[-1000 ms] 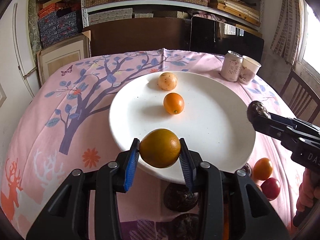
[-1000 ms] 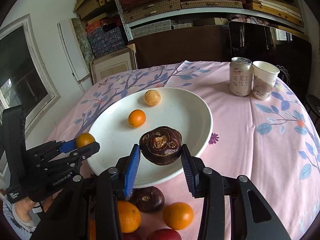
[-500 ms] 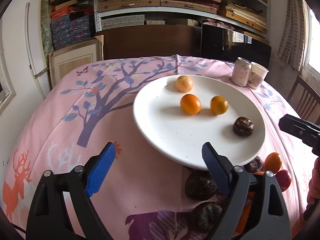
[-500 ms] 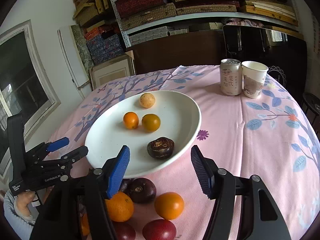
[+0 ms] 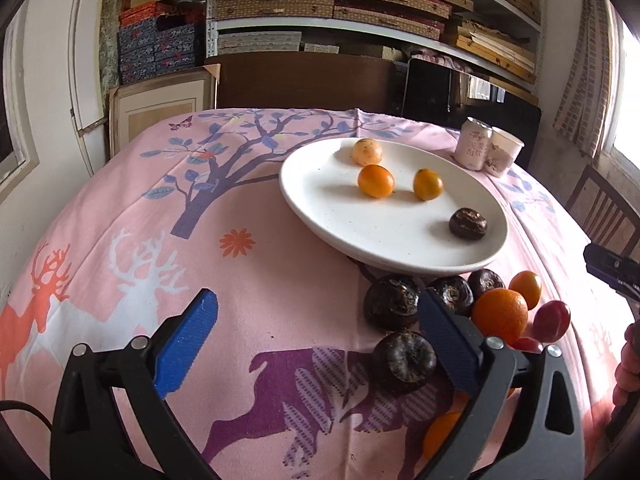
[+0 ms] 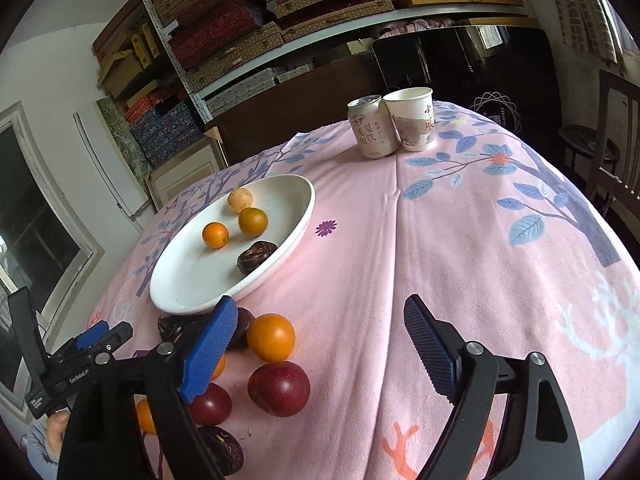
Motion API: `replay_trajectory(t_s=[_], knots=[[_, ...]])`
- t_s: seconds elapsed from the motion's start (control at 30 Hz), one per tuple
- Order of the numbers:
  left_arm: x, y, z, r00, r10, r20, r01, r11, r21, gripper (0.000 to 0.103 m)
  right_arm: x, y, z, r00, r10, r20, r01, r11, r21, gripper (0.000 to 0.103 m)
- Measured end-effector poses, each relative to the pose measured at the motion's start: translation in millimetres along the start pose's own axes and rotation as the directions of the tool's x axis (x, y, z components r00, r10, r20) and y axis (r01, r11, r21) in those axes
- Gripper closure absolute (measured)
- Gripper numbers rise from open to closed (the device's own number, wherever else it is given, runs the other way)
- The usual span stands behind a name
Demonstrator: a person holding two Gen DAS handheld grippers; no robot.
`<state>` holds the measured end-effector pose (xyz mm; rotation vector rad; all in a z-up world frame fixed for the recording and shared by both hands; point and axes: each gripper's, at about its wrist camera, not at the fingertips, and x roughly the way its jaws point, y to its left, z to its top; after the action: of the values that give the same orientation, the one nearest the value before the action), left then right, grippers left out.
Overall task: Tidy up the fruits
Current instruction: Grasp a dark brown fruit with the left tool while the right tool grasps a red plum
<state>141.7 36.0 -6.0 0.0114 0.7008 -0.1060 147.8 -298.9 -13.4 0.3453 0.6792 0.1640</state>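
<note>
on the pink printed tablecloth [image 5: 256, 280] the white plate [image 5: 320, 208] already carries four fruits: a pale speckled one [image 5: 367, 151] at the far side, two small oranges [image 5: 375, 181] side by side in the middle, and a dark wrinkled fruit [image 5: 467, 223] near the right rim. the greater part of the work looks to be left, since a cluster lies loose on the cloth just off the plate's near edge: several dark wrinkled fruits [image 5: 392, 302], a larger orange [image 6: 271, 337], a smaller orange, and red plums [image 6: 279, 388], some hidden behind the gripper fingers. the left gripper [image 5: 316, 344] has just been opening and stands spread wide with only cloth between its blue pads, a dark fruit just beside its right pad but not held. the right gripper [image 6: 320, 348] has likewise just been opening and is released and empty, the loose pile sitting beside and behind its left pad. the fruits are close to round, so they have no clear long axis; the dark one on the plate sits squat, and the one nearest the left gripper shows its dimpled end toward that camera. the plate's long span in the left view runs from far left to near right. a can [image 6: 370, 126] and a paper cup [image 6: 412, 118] stand touching at the far side, well apart from the fruit.
</note>
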Motion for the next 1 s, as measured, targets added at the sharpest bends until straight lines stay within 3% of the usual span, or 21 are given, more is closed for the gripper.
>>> replay_trajectory(t_s=[0.13, 0.3, 0.5, 0.6, 0.67, 0.7, 0.73, 0.77, 0.8, 0.83, 0.9, 1.0], knots=[[10, -18, -2, 0.999, 0.030, -0.028, -0.028, 0.995, 0.095, 0.005, 4, 3, 0, 1.000, -0.001, -0.018, 0.000, 1.000, -0.007, 0.017], [23, -29, 3, 0.998, 0.037, -0.055, -0.029, 0.989, 0.142, 0.005, 3, 4, 0, 1.000, 0.000, -0.019, 0.000, 1.000, -0.010, 0.017], [45, -27, 10, 0.992, 0.041, -0.121, -0.027, 0.992, 0.121, 0.004, 3, 4, 0, 1.000, 0.002, -0.023, -0.002, 1.000, -0.011, 0.016], [51, -17, 10, 0.988, 0.002, -0.155, 0.012, 0.996, 0.089, 0.004, 2, 5, -1, 1.000, 0.002, -0.027, -0.003, 1.000, -0.012, 0.016], [45, -13, 5, 0.986, 0.106, -0.131, -0.086, 0.985, 0.150, 0.004, 2, 5, -1, 1.000, 0.002, -0.027, -0.002, 1.000, -0.010, 0.016], [40, -8, 3, 0.976, 0.196, -0.098, -0.177, 0.969, 0.175, 0.004, 2, 5, -1, 1.000, 0.002, -0.027, -0.002, 1.000, -0.008, 0.016], [39, -1, 1, 0.953, 0.288, -0.093, -0.268, 0.945, 0.186, 0.004, 2, 4, -1, 1.000, 0.003, -0.027, -0.004, 1.000, -0.005, 0.016], [40, 9, -1, 0.938, 0.330, -0.107, -0.309, 0.935, 0.176, 0.004, 2, 4, -1, 1.000, 0.006, -0.027, -0.006, 1.000, -0.004, 0.016], [40, 19, -1, 0.944, 0.303, -0.134, -0.285, 0.949, 0.137, 0.005, 2, 5, -1, 1.000, 0.009, -0.029, -0.009, 1.000, -0.005, 0.016], [36, 26, 0, 0.962, 0.234, -0.139, -0.224, 0.971, 0.082, 0.005, 1, 6, -1, 0.999, 0.012, -0.030, -0.012, 1.000, -0.007, 0.016], [27, 29, 3, 0.984, 0.138, -0.109, -0.136, 0.990, 0.027, 0.005, 0, 7, -1, 0.999, 0.016, -0.027, -0.017, 1.000, -0.016, 0.016], [29, 14, 4, 0.983, 0.165, -0.082, -0.156, 0.982, 0.102, 0.005, 0, 7, -1, 1.000, 0.015, -0.020, -0.015, 1.000, -0.020, 0.016]])
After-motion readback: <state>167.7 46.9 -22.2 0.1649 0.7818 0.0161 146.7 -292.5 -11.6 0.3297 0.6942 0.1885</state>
